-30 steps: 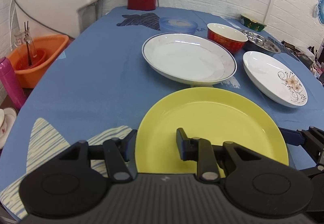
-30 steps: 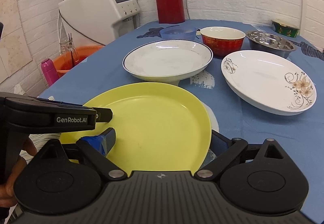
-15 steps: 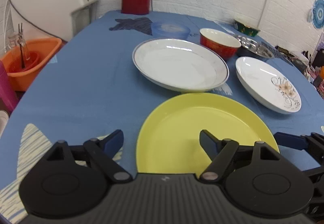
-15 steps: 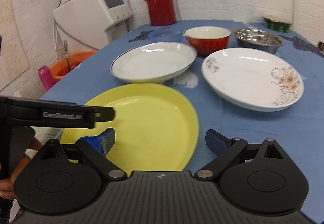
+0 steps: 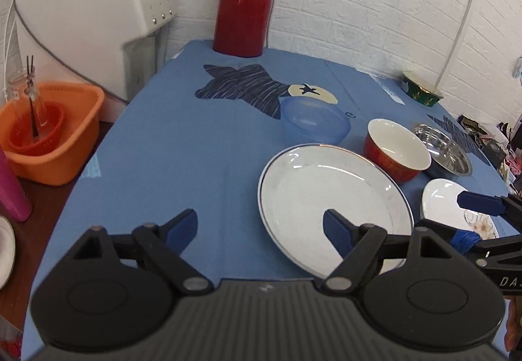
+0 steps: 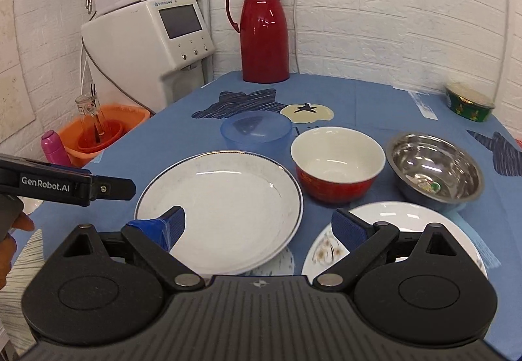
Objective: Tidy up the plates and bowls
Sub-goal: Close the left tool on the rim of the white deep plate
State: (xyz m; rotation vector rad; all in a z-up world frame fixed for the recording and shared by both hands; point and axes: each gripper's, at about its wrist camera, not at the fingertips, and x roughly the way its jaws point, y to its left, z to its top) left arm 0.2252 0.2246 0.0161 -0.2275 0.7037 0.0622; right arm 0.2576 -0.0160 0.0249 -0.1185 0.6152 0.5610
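Observation:
A white plate with a dark rim (image 5: 329, 201) (image 6: 225, 204) lies on the blue tablecloth. Behind it stand a clear blue bowl (image 5: 314, 121) (image 6: 256, 132), a red bowl with a white inside (image 5: 396, 149) (image 6: 337, 165) and a steel bowl (image 5: 443, 149) (image 6: 435, 165). A white floral plate (image 5: 447, 201) (image 6: 401, 220) lies to the right. My left gripper (image 5: 261, 229) is open, its right finger over the white plate's near part. My right gripper (image 6: 257, 224) is open over the gap between the two plates. No yellow plate shows in either view.
A red thermos (image 5: 243, 0) (image 6: 262, 31) stands at the table's far edge beside a white dispenser (image 5: 88, 18) (image 6: 150, 35). An orange basin (image 5: 49, 129) (image 6: 104, 129) and a pink bottle (image 6: 53, 145) sit off the left edge. A green bowl (image 5: 421, 93) (image 6: 469, 101) sits far right.
My left gripper let go of the yellow plate and opened. Both grippers lifted and moved forward, so the yellow plate has dropped out of view and the white plates are now nearest.

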